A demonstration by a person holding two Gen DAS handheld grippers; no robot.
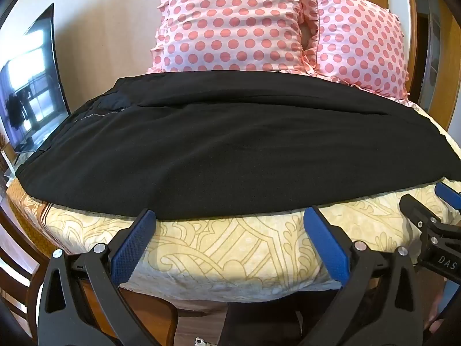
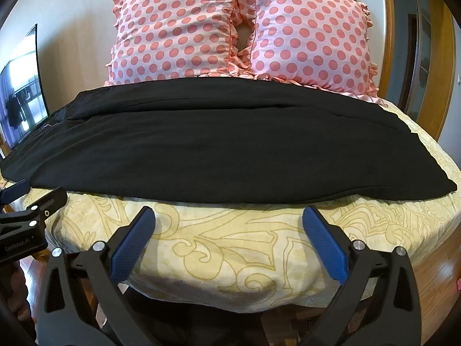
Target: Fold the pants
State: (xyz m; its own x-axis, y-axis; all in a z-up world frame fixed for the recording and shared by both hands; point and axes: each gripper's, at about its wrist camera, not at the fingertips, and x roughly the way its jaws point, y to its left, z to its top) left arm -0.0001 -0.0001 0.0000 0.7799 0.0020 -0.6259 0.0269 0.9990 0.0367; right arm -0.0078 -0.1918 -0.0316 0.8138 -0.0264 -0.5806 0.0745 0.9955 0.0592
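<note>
Black pants (image 1: 230, 144) lie flat across the bed, folded lengthwise, waist with a zipper at the left; they also show in the right wrist view (image 2: 219, 144). My left gripper (image 1: 230, 216) is open and empty, its blue fingertips at the near edge of the pants, toward the left half. My right gripper (image 2: 229, 214) is open and empty, just short of the near edge, toward the right half. The right gripper also shows at the right edge of the left wrist view (image 1: 432, 210); the left gripper shows at the left edge of the right wrist view (image 2: 26, 199).
The bed has a cream patterned cover (image 1: 230, 248) (image 2: 230, 239). Two pink polka-dot pillows (image 1: 236, 23) (image 2: 311, 34) stand behind the pants. A dark TV screen (image 1: 28, 86) is at the left. Wooden door frames (image 2: 438, 57) are at the right.
</note>
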